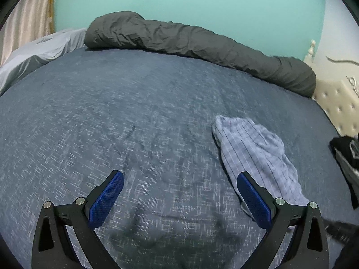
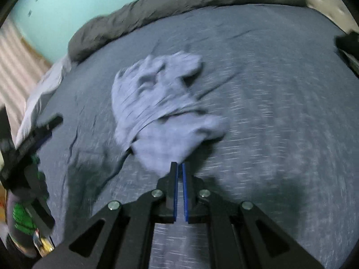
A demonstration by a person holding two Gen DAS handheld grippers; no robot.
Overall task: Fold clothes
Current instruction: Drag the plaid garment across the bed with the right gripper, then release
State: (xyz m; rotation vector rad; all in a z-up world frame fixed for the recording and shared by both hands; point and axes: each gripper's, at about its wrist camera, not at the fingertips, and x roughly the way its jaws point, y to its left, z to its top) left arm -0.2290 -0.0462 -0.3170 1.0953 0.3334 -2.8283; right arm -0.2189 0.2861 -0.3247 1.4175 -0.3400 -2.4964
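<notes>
Striped shirt (image 2: 163, 103) lay crumpled on bed (image 2: 280, 116), near edge pinched in your right claw (image 2: 180, 164). Your left claw (image 1: 179, 190) was spread wide, empty, just beside shirt. Grey duvet (image 1: 190, 42) rolled along bed's far edge.

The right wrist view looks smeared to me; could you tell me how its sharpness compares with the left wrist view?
Right wrist view: heavy motion blur streaks the striped garment and bedspread, while the right gripper stays crisp. Left wrist view: only slight blur, the garment's stripes readable, fisheye bulging the bed.
</notes>
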